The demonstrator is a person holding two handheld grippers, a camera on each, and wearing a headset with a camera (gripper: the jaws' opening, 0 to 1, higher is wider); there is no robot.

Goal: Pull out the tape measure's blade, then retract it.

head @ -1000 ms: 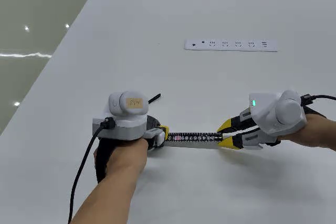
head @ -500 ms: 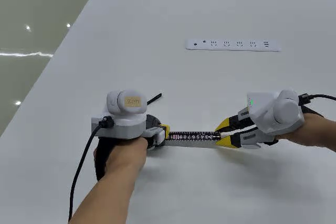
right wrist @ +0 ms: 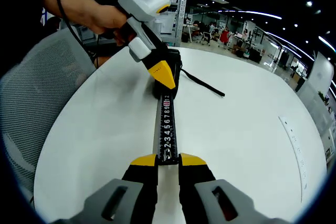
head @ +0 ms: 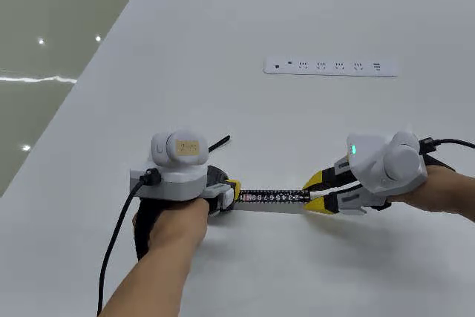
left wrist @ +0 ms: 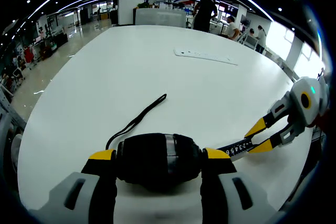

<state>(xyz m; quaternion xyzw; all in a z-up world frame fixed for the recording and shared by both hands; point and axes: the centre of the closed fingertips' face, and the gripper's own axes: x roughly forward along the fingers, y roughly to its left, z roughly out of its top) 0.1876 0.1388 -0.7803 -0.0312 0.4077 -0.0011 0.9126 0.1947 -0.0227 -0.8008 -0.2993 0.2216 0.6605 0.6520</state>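
On a white desk (head: 260,20), the left gripper (left wrist: 160,154) has its jaws clamped on a black round tape measure case (left wrist: 157,161). The right gripper (right wrist: 168,160) has its jaws pinching the end of the short numbered blade (right wrist: 166,121).

We see a black tape measure (left wrist: 142,160) banded in silver, its blade (right wrist: 166,124) black with white numerals and a red mark. Our left tongs (left wrist: 160,156) and right tongs (right wrist: 168,160) are grey, yellow-tipped; the worktop (head: 297,5) white.
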